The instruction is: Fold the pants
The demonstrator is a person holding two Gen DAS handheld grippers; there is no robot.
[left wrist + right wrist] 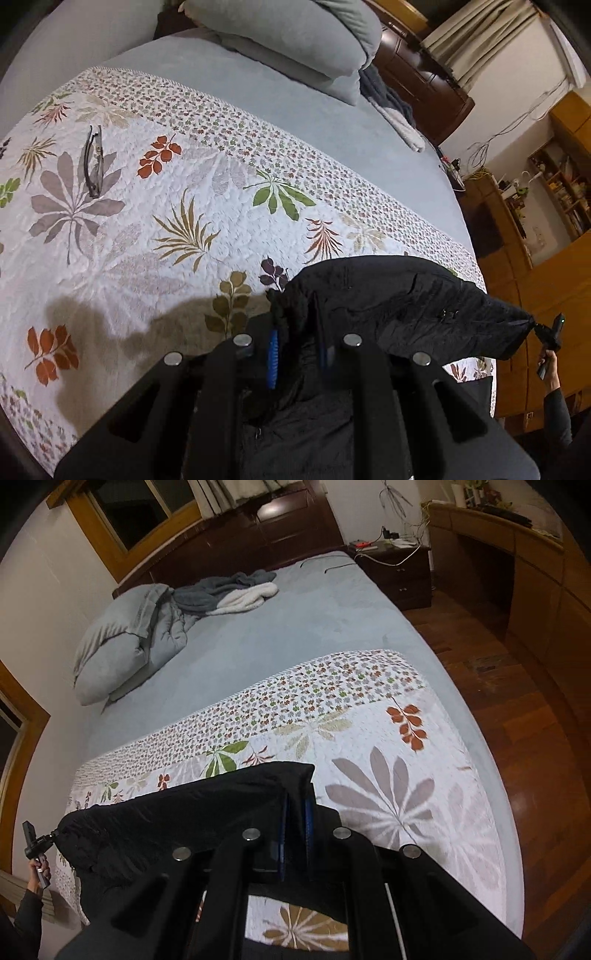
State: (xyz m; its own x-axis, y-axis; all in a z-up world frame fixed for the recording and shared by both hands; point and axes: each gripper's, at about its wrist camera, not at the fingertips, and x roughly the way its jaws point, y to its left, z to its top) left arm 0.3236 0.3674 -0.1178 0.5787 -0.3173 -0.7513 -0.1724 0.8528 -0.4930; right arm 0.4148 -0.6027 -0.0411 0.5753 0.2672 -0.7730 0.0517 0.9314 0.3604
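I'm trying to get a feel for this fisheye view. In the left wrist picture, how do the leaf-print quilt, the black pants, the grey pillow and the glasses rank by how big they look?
1. Leaf-print quilt
2. Black pants, though hanging right at the camera inflates them
3. Grey pillow, farther off, so likely bigger than it looks
4. Glasses, smallest

Pants (406, 306) above quilt (147, 221) (glasses (92, 162) on it), pillow (295, 48) beyond.

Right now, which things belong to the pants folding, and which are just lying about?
In the job:
black pants
left gripper
right gripper
floral quilt

Lying about:
eyeglasses
grey folded comforter
grey-and-white fleece blanket
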